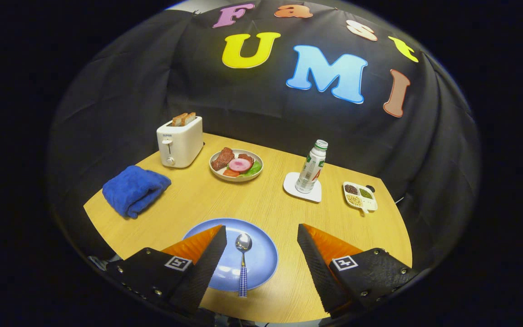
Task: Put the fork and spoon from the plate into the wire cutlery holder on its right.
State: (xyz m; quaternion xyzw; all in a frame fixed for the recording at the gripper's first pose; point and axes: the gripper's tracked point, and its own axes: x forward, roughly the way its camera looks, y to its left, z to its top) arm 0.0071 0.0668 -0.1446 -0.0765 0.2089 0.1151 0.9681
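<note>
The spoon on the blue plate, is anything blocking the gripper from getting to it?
Nothing visible blocks it. The spoon lies alone on the blue plate, between the fingers of the open gripper, with bare plate around it. The gripper holds nothing.

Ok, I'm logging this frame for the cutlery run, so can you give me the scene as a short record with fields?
gripper: gripper open, holding nothing, fingers either side of the spoon
spoon: spoon lying on the blue plate, bowl pointing away, checked handle over the near rim
far side of table: toaster with toast, food plate, bottle on a white coaster
sides: blue cloth left, divided snack dish right
</note>
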